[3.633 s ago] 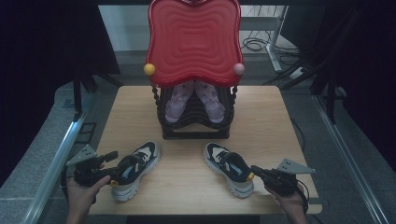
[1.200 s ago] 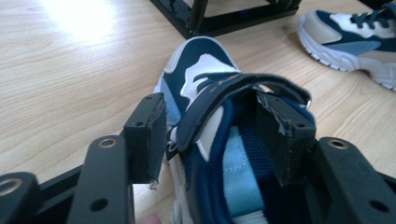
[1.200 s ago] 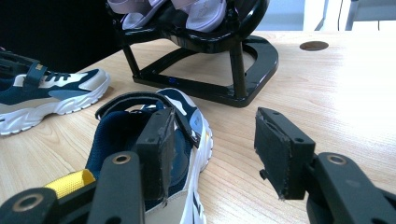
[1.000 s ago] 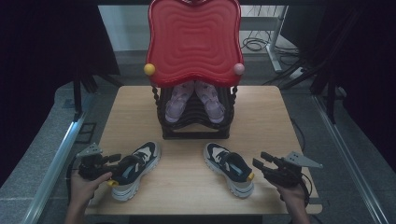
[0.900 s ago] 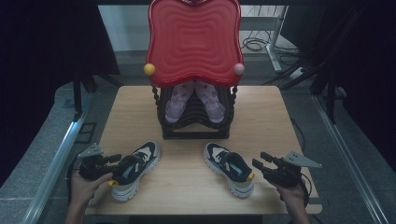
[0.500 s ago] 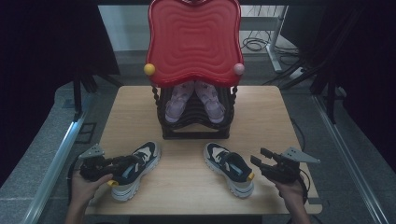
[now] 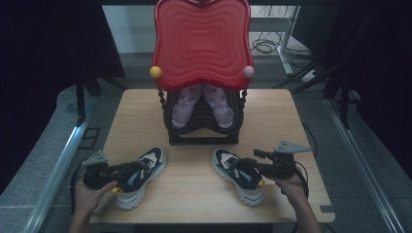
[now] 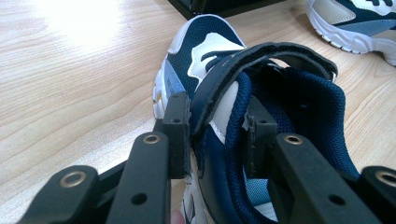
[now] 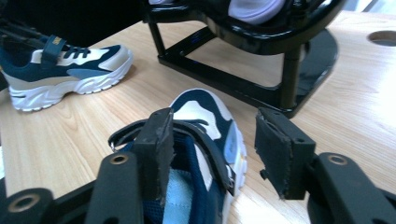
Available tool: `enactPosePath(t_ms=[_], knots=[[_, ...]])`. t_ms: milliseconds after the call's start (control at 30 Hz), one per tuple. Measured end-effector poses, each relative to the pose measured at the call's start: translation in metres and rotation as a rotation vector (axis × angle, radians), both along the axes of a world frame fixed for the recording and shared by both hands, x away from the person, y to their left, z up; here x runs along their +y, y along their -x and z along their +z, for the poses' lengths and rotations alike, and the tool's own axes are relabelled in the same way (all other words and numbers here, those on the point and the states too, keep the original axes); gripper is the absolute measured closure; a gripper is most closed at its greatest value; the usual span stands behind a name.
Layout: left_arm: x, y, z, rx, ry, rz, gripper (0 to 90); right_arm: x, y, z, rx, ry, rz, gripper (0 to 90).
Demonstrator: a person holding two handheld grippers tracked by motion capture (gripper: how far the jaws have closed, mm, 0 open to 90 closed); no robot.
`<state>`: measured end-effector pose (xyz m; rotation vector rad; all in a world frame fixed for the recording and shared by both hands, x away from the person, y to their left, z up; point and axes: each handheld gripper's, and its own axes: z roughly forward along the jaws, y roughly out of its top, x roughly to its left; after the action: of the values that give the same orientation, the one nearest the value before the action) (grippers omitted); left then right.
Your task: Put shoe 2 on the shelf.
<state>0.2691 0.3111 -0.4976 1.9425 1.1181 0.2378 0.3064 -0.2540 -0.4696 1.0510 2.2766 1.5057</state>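
At the lower left of the high view I have my left tongs point(image 7: 127, 171) on the left sneaker point(image 7: 142, 175); in the left gripper view the jaws pinch its collar wall and strap, one jaw outside and one inside the opening. At the lower right my right tongs point(image 7: 256, 163) sit at the heel of the right sneaker point(image 7: 239, 174). In the right gripper view they are spread, one jaw over the shoe's opening and the other out beside it over bare wood, gripping nothing. Both navy and white sneakers lie on the wooden bench point(image 7: 194, 194), well apart, toes pointing up the frame. Farther up, at centre, a black shoe rack point(image 7: 204, 127) stands on the bench holding a pair of pale lilac shoes point(image 7: 201, 104). Above it rises a red wavy panel point(image 7: 201, 41) with a yellow ball point(image 7: 155, 72) and a pink ball point(image 7: 248, 72) at its lower corners.
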Motion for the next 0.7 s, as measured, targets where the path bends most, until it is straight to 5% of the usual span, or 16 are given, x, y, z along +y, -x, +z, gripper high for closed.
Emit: enactPosePath(t_ms=[267, 700], knots=[[0.000, 0.000, 0.000, 0.002, -0.002, 0.005, 68.3, 0.011, -0.004, -0.007, 0.058, 0.049, 0.066, 55.4], [-0.001, 0.000, 0.000, 0.003, -0.001, 0.006, 68.3, 0.011, -0.008, -0.009, 0.114, 0.058, 0.076, 57.8]])
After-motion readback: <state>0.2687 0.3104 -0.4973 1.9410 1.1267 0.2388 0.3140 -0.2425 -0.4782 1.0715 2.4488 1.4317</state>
